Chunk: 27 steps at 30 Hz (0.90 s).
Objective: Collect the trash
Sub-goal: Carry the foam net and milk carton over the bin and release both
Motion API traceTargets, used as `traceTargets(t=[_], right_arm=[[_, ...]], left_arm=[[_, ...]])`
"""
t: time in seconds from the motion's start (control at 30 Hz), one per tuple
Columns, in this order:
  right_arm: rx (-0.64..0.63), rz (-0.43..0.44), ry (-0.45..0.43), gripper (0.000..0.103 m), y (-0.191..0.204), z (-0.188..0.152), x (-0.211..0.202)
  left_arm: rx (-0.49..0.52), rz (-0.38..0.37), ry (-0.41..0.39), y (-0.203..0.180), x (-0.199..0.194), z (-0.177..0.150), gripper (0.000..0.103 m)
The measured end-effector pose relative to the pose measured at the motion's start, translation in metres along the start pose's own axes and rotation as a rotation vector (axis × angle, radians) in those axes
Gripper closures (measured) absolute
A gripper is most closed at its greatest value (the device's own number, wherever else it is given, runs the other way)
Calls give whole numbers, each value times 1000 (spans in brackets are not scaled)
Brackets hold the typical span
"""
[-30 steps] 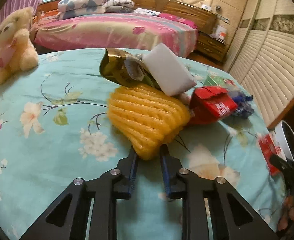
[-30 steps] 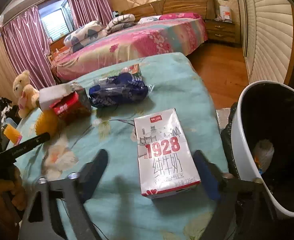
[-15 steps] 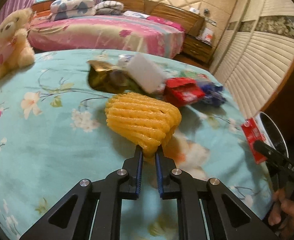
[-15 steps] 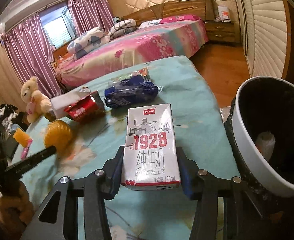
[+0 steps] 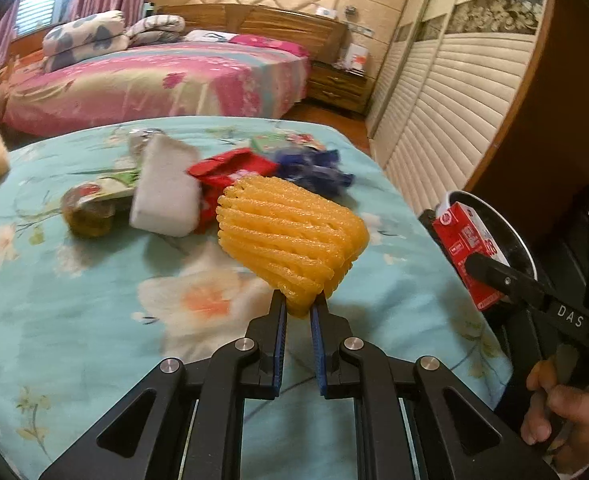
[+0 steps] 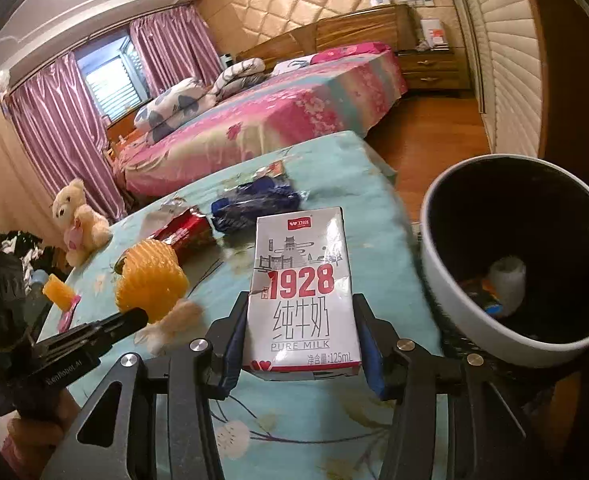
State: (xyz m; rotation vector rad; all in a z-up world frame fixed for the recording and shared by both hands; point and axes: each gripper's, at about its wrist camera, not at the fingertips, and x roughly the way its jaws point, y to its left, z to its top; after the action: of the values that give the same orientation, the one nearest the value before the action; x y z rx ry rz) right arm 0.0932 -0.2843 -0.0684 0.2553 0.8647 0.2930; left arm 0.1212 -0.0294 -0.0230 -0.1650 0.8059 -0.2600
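My left gripper [image 5: 298, 312] is shut on the yellow foam fruit net [image 5: 290, 236] and holds it above the floral tablecloth [image 5: 94, 300]. The net also shows in the right wrist view [image 6: 150, 280]. My right gripper [image 6: 300, 340] is shut on the white and red milk carton [image 6: 302, 292], lifted beside the white trash bin [image 6: 474, 320]. The carton [image 5: 466, 248] shows over the bin rim [image 5: 522, 240] in the left wrist view. On the table lie a red wrapper [image 5: 226, 172], a blue wrapper [image 5: 314, 168], a white foam block [image 5: 166, 192] and a gold-green packet [image 5: 94, 208].
The bin holds a white cup [image 6: 506, 280] and other scraps. A teddy bear [image 6: 78, 220] sits at the table's far left. An orange piece [image 6: 58, 292] lies near the left edge. A pink bed [image 6: 274, 120] stands behind the table.
My left gripper lifted the yellow net off the table and carried it right, toward the bin. My right gripper closed on the milk carton and raised it next to the bin.
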Motion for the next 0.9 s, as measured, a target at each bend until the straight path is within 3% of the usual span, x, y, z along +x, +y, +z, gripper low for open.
traceTargets(t=[0.9], right_arm=[[106,-104,-85,54,-74,3,-52]], left_arm=[[206,-131,39,-99,35,15,93]])
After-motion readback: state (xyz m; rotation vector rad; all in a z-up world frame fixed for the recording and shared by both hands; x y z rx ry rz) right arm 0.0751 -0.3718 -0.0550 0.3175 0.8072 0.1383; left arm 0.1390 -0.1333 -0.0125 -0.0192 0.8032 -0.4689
